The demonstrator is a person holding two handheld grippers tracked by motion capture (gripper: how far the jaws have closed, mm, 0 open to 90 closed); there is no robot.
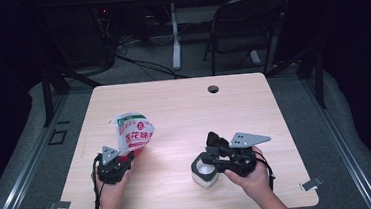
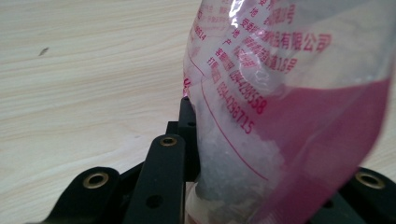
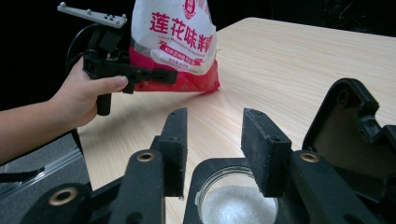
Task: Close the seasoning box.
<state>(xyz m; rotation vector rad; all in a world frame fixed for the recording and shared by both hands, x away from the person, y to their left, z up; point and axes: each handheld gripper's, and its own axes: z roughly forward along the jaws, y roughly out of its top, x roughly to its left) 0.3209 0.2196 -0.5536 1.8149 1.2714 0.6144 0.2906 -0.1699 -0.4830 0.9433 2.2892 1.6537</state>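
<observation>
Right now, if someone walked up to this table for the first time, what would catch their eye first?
Probably the red and white bag of white crystals, held upright at the table's left by the left gripper, whose jaws pinch its lower part. Next, the black-rimmed jar of white powder near the front right, its hinged lid flipped open, with the right gripper around its rim.

Both grippers are black, each topped by a grey three-cornered plate with small holes. The right gripper (image 1: 212, 155) and left gripper (image 1: 123, 162) show brass-ringed screw holes; black cables trail behind.
</observation>
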